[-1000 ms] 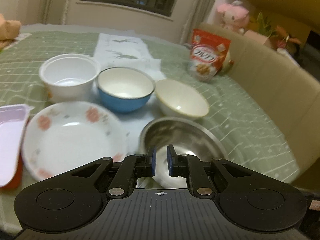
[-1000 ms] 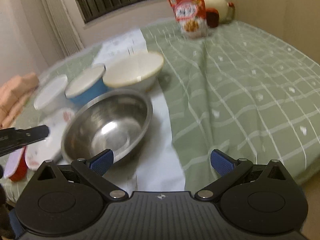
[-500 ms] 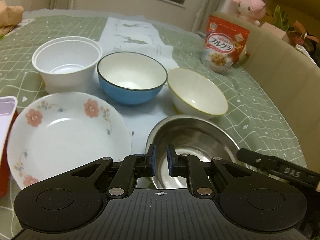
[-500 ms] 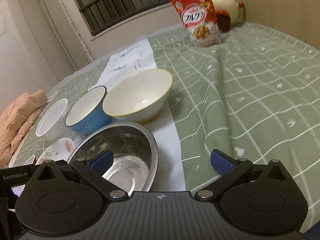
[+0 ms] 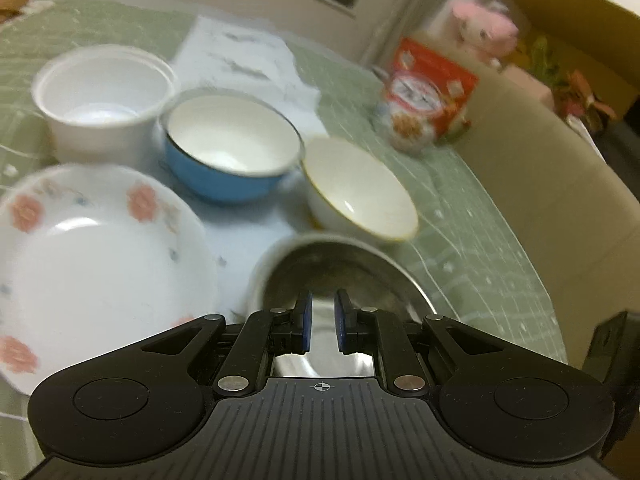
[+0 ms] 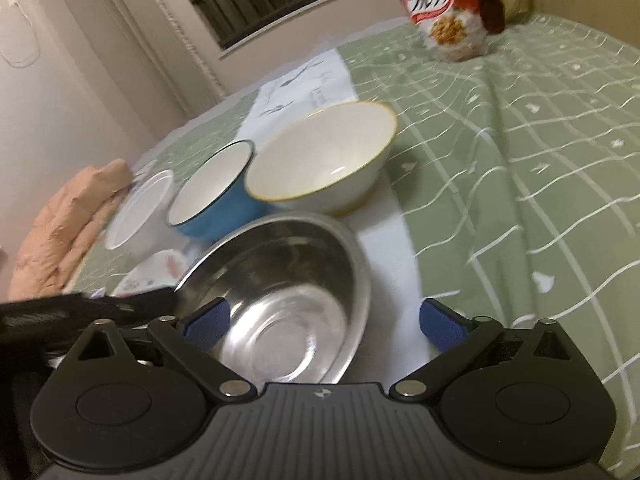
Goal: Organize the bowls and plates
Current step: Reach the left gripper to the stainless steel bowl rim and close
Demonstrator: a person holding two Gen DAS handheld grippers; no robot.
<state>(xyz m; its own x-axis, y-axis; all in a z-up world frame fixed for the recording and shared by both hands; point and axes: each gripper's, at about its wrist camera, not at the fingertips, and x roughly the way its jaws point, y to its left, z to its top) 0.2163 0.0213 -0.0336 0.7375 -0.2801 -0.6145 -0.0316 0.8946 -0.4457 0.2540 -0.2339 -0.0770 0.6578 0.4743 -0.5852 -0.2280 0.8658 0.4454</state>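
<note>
A steel bowl (image 5: 340, 264) sits nearest, on a white cloth strip. My left gripper (image 5: 320, 308) hovers over its near rim, shut, with nothing seen between the pads. My right gripper (image 6: 324, 320) straddles the steel bowl's (image 6: 288, 280) right rim with its jaws closing, one finger inside and one outside, pads not touching it. Behind stand a cream bowl (image 5: 360, 196) (image 6: 320, 160), a blue bowl (image 5: 228, 148) (image 6: 212, 196) and a white plastic tub (image 5: 100, 92). A floral plate (image 5: 92, 256) lies at the left.
A red cereal bag (image 5: 428, 100) (image 6: 444, 4) stands at the far side of the green checked tablecloth (image 6: 520, 160). A peach cloth (image 6: 64, 224) lies at the left edge. A beige seat back (image 5: 560, 200) curves along the table's right side.
Both grippers have come closer to the steel bowl, which now fills more of each view. The right jaws have narrowed slightly around its rim. The left gripper stays shut.
</note>
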